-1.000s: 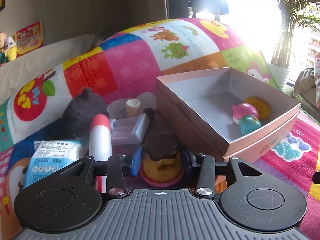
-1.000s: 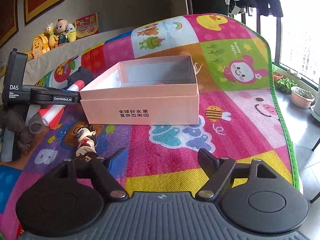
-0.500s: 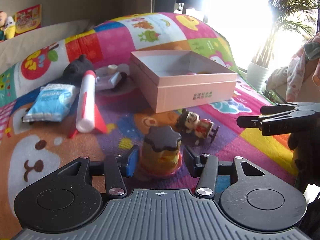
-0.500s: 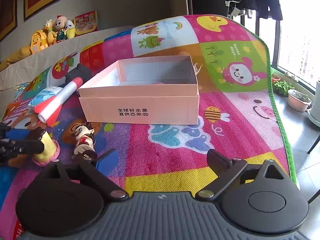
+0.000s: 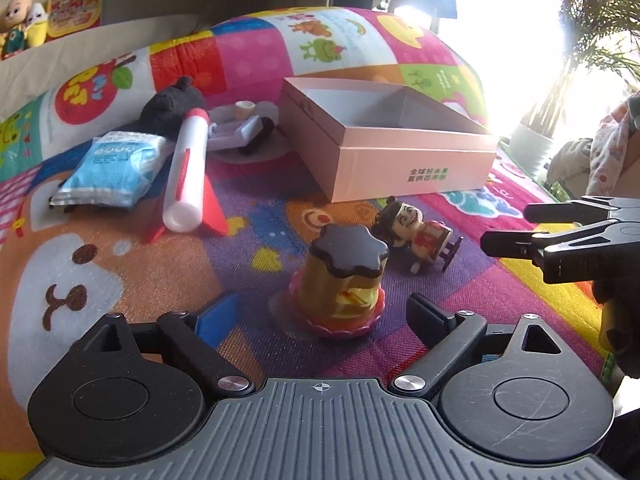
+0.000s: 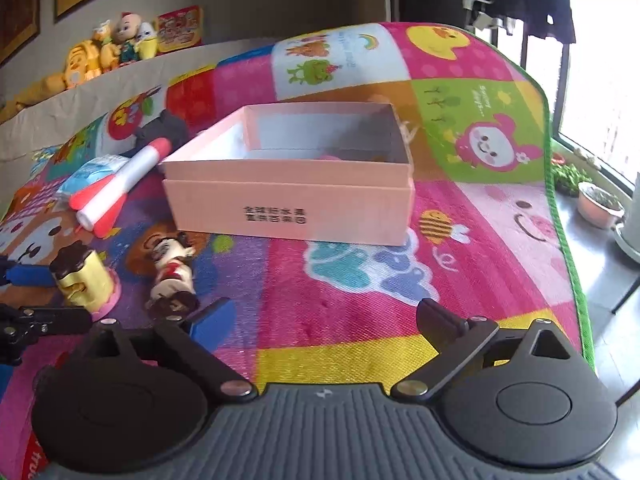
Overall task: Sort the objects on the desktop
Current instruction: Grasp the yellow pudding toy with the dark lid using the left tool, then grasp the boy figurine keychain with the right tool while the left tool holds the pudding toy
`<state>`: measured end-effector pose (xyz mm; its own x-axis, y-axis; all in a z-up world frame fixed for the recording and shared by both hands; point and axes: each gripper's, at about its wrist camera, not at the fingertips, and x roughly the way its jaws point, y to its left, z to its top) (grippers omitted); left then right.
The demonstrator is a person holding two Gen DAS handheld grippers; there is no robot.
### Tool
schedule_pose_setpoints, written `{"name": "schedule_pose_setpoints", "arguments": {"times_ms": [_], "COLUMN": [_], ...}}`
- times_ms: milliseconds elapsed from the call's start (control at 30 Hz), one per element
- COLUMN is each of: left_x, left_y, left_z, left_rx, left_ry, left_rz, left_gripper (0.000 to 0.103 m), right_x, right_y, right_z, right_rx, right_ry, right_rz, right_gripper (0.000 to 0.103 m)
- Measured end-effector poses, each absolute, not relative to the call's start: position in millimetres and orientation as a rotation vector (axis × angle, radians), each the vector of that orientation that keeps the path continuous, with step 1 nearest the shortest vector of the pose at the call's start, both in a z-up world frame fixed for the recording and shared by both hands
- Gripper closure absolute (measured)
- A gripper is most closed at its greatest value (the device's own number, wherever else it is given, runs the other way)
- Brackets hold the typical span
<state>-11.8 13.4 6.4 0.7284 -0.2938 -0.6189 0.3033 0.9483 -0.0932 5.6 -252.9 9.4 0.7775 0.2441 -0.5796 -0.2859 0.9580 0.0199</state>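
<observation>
At the bottom centre of the left wrist view, the left gripper (image 5: 320, 312) is opening, its jaws spread clear of the pudding toy (image 5: 340, 280) standing between them on the play mat (image 5: 120, 264). Back straight off without tipping it. The right gripper (image 6: 320, 316), closing slightly and holding nothing, should centre on the figurine (image 6: 172, 276), lower left, bound for the pink box (image 6: 288, 208).

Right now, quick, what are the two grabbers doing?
Left gripper: jaws opening, clear of the yellow pudding toy with the brown lid standing between them.
Right gripper: closing slightly, empty.
</observation>
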Motion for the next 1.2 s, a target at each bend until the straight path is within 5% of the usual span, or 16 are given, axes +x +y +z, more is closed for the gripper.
{"name": "schedule_pose_setpoints", "arguments": {"times_ms": [133, 300, 467, 767, 933, 1200], "left_x": [-13, -13, -12, -9, -7, 22], "left_y": [11, 11, 12, 4, -4, 3], "left_z": [6, 6, 5, 4, 6, 7], "left_rx": [0.025, 0.024, 0.016, 0.055, 0.092, 0.134], "left_ry": [0.681, 0.682, 0.688, 0.725, 0.748, 0.740], "left_rz": [-0.327, -0.328, -0.339, -0.337, -0.311, -0.238], "left_gripper": [0.007, 0.006, 0.003, 0.000, 0.000, 0.000], "right_x": [10, 17, 20, -7, -8, -4], "right_y": [-226, -194, -189, -240, -265, -268], "right_z": [17, 18, 13, 14, 14, 10], "right_rx": [-0.067, -0.113, -0.132, -0.180, -0.186, -0.152], "right_ry": [0.638, 0.632, 0.688, 0.661, 0.616, 0.666], "right_rz": [0.448, 0.514, 0.520, 0.364, 0.195, 0.243], "right_gripper": [0.039, 0.044, 0.074, 0.074, 0.052, 0.050]}}
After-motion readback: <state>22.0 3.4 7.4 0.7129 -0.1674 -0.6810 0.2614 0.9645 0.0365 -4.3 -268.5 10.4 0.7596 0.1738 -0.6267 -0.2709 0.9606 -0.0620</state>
